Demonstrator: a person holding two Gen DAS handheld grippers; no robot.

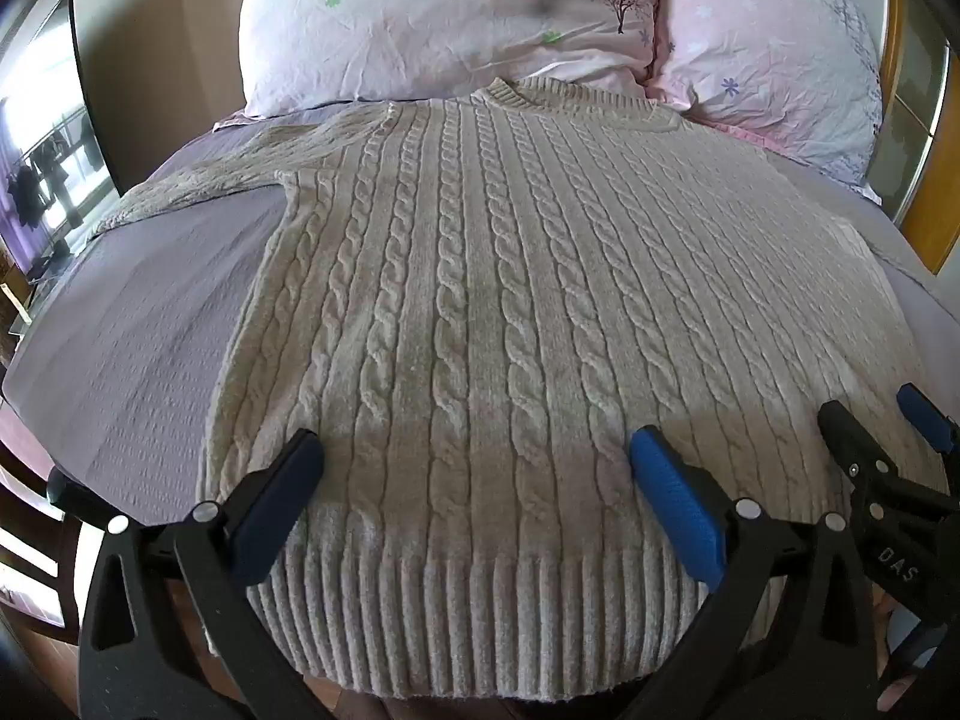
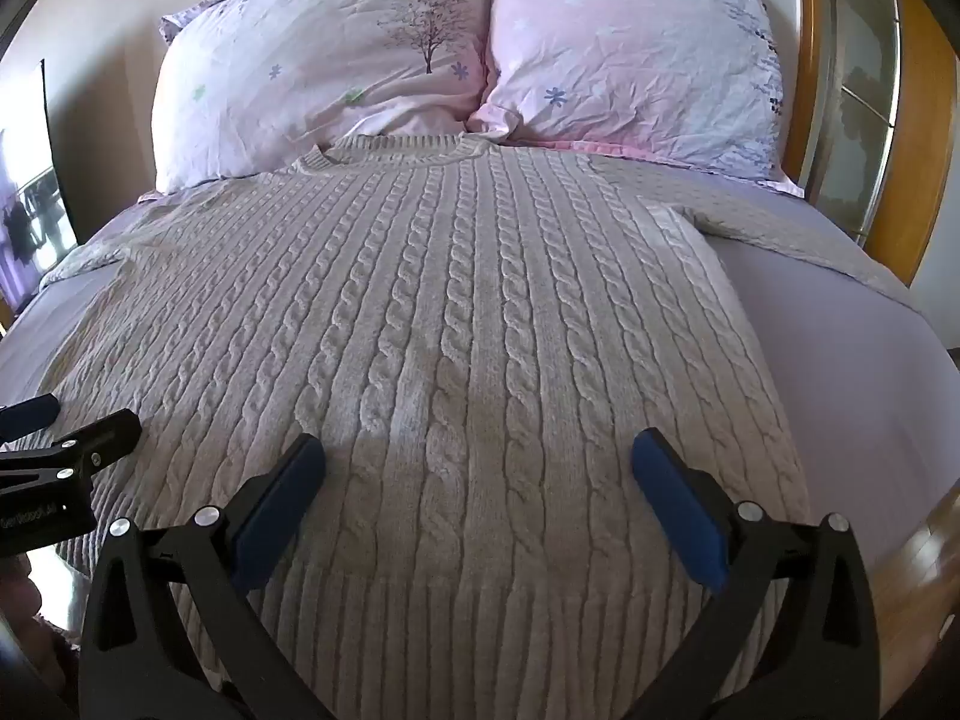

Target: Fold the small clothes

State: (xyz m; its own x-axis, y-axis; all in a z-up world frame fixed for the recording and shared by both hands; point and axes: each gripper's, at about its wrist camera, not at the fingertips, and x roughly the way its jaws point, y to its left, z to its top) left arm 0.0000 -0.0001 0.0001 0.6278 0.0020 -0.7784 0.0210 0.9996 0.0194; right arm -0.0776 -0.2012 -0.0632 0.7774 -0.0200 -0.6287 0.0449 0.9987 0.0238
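A cream cable-knit sweater (image 1: 480, 300) lies flat on the bed, collar toward the pillows, ribbed hem nearest me; it also fills the right wrist view (image 2: 432, 330). One sleeve (image 1: 228, 168) spreads out to the left, the other sleeve (image 2: 780, 234) to the right. My left gripper (image 1: 477, 456) is open and empty, hovering just above the hem's left part. My right gripper (image 2: 477, 459) is open and empty above the hem's right part. The right gripper's fingers (image 1: 852, 438) show at the right edge of the left wrist view; the left gripper's fingers (image 2: 90, 432) show at the left edge of the right wrist view.
The bed has a lilac sheet (image 1: 132, 324). Two pink floral pillows (image 2: 312, 60) (image 2: 630, 54) lean at the head. A wooden headboard post (image 2: 900, 120) stands at right. A window (image 1: 42, 138) is at left. Wood floor (image 2: 912, 588) shows beside the bed.
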